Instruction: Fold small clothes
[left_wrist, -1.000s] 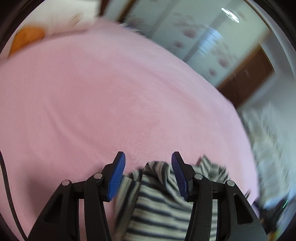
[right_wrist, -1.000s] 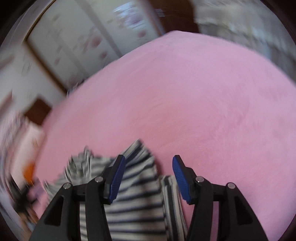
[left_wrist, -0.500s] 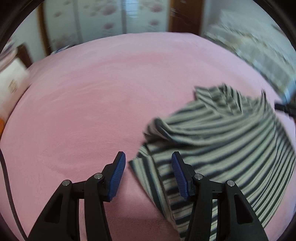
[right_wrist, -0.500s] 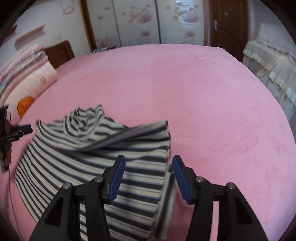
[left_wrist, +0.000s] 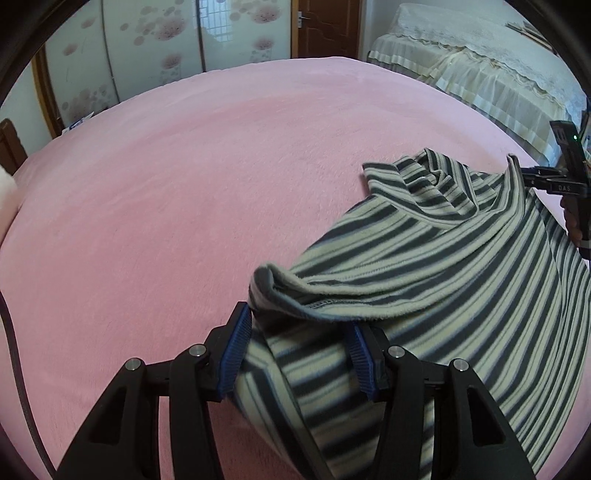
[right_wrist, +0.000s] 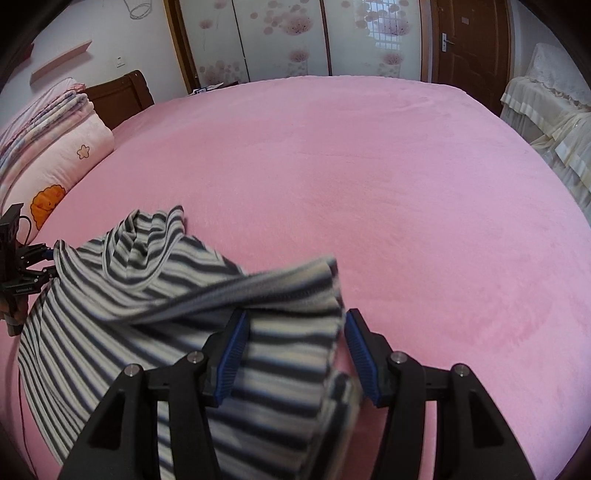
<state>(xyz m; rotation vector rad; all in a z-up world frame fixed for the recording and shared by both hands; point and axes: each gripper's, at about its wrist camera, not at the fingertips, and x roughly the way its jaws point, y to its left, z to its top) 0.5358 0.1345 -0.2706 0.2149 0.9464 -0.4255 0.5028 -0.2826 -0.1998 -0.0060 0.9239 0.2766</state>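
A grey-and-cream striped garment (left_wrist: 443, 266) hangs stretched between my two grippers just above the pink bed cover (left_wrist: 184, 184). In the left wrist view my left gripper (left_wrist: 297, 332) is shut on a bunched edge of it, with cloth filling the gap between the blue pads. My right gripper (left_wrist: 524, 173) shows at the far right, pinching the other corner. In the right wrist view my right gripper (right_wrist: 295, 332) is shut on its bunched edge of the garment (right_wrist: 129, 295). At the far left of that view my left gripper (right_wrist: 50, 258) holds the opposite corner. The neck opening sags between them.
The pink bed (right_wrist: 406, 184) stretches far ahead. Folded quilts and a pillow (right_wrist: 48, 147) lie at the headboard (right_wrist: 118, 96) on the left. Flowered wardrobe doors (right_wrist: 295, 37) and a brown door (right_wrist: 469, 44) stand behind. Cream-covered furniture (left_wrist: 480, 74) lines the right side.
Both views have rolled from tilted to level. The garment, bunched close under the grippers a second ago, now spreads wide between them and hangs lower over the bed. Both grips hold.
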